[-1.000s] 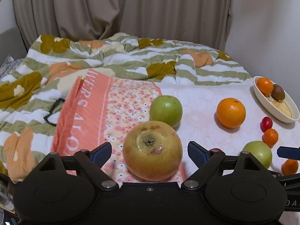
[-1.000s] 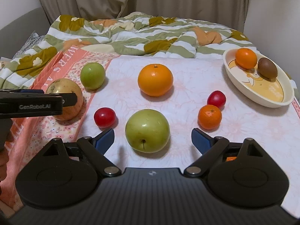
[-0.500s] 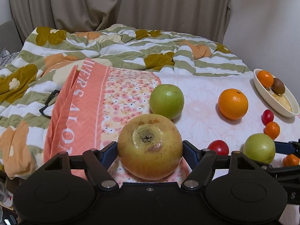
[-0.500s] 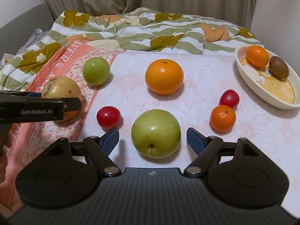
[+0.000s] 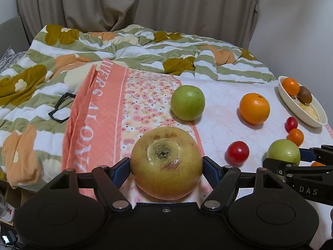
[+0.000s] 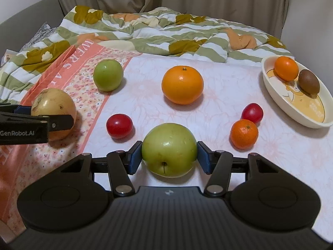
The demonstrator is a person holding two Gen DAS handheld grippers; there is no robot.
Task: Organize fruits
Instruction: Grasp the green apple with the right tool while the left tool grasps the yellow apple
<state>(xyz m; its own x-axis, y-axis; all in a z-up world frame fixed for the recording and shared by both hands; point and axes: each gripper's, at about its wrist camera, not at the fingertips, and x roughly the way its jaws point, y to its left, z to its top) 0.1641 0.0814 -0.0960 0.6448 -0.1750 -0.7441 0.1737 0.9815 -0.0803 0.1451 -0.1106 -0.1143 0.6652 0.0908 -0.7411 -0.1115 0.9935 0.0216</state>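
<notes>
My left gripper (image 5: 166, 169) is shut on a large yellow-brown round fruit (image 5: 166, 158) over the peach floral cloth (image 5: 104, 112); both blue pads press its sides. My right gripper (image 6: 169, 159) is closing, and its pads touch both sides of a green apple (image 6: 169, 148) on the pink-white mat (image 6: 218, 95). Loose on the mat lie a second green apple (image 6: 108, 75), a big orange (image 6: 182, 85), two red tomatoes (image 6: 119, 126) (image 6: 252, 112) and a small mandarin (image 6: 244, 133). A cream bowl (image 6: 270, 85) at the right holds a mandarin (image 6: 286, 68) and a kiwi (image 6: 308, 81).
A rumpled green-striped quilt (image 5: 124, 45) covers the bed behind the fruit, with curtains and a wall beyond. Black glasses (image 5: 61, 108) lie on the quilt at the left. The bowl sits near the bed's right edge by the wall.
Both pairs of jaws have closed in: the left onto the yellow-brown fruit, the right from wide open onto the green apple. The left gripper has shifted a little with its fruit.
</notes>
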